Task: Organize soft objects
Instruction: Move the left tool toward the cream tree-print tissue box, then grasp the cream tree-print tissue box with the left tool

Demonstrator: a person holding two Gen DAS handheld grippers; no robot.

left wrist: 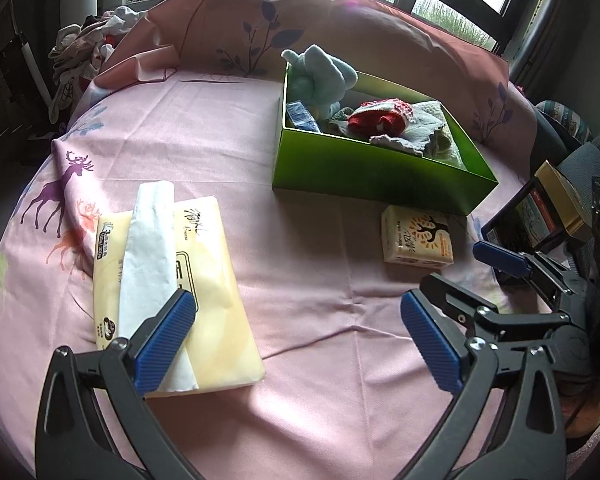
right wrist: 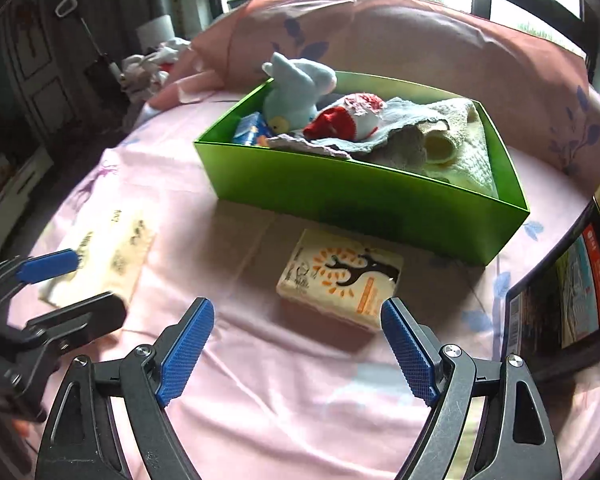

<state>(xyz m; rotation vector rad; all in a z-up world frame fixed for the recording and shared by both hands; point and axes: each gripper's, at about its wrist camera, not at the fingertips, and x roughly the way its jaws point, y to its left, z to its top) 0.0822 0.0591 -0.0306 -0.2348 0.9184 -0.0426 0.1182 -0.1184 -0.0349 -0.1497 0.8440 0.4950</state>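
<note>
A green box stands on the pink bed sheet and holds a light blue plush toy, a red and white knit item, cloths and a towel. A small tissue pack with a tree print lies just in front of the box. A large yellow tissue pack with a white tissue pulled out lies to the left. My left gripper is open, its left finger over the large pack. My right gripper is open, just short of the small pack.
A dark book or boxes lie at the bed's right edge. A pink pillow lies behind the box. A heap of clothes sits at the far left. Windows are beyond.
</note>
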